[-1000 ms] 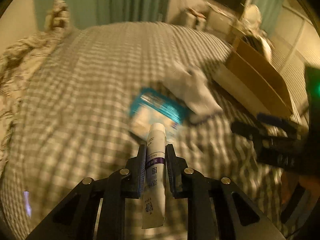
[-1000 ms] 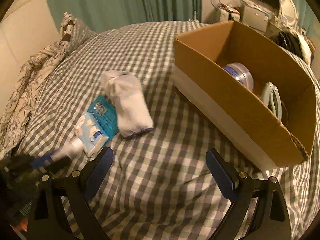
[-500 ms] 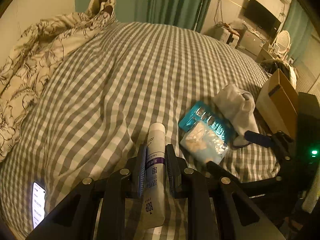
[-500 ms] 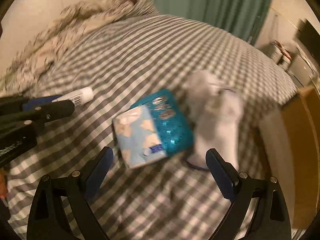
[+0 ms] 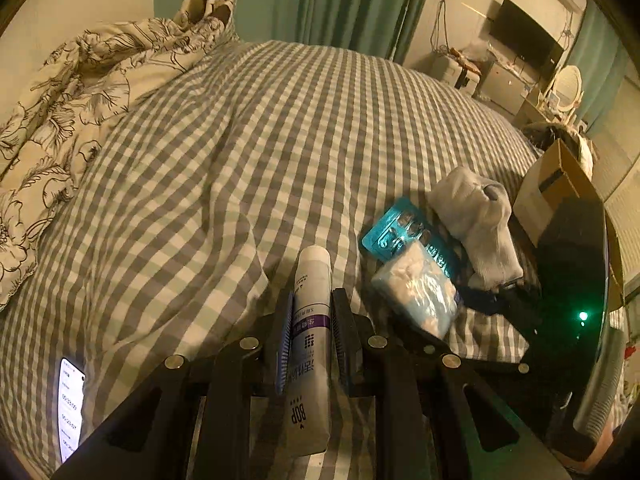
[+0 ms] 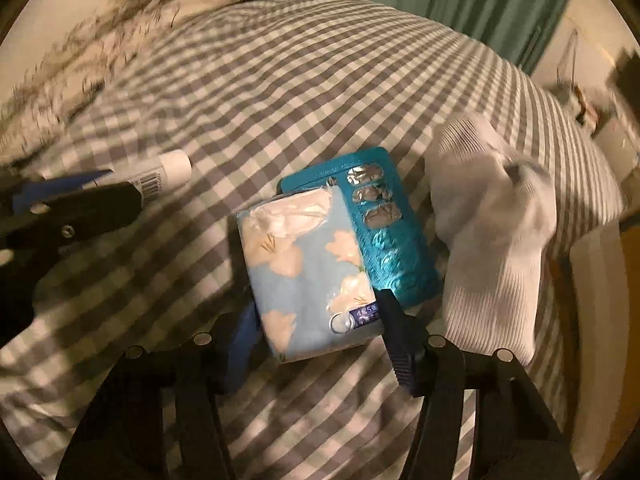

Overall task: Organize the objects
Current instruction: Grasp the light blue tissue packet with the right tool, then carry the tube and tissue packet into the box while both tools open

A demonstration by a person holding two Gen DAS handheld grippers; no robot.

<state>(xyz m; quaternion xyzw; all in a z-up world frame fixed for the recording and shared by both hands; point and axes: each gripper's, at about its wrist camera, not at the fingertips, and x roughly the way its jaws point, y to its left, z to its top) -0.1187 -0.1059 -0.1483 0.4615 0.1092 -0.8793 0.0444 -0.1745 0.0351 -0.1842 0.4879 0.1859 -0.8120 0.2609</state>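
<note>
My left gripper (image 5: 312,320) is shut on a white tube with a purple band (image 5: 311,316), held above the checked bedspread; the tube also shows in the right wrist view (image 6: 166,174). My right gripper (image 6: 316,336) is open, its fingers either side of a blue flowered tissue pack (image 6: 308,276). The pack lies partly on a teal blister pack (image 6: 384,216). A white sock (image 6: 496,232) lies just right of them. In the left wrist view the tissue pack (image 5: 416,296), blister pack (image 5: 396,228) and sock (image 5: 476,216) sit to the right.
A cardboard box (image 5: 560,184) stands at the bed's right edge, beyond the sock. A flowered duvet (image 5: 80,92) is bunched at the far left. A lit phone (image 5: 71,408) lies on the bedspread (image 5: 240,160) at the near left.
My right gripper has swung left from the box and come down around the tissue pack. My left gripper, still holding the tube, has turned left, away from the box.
</note>
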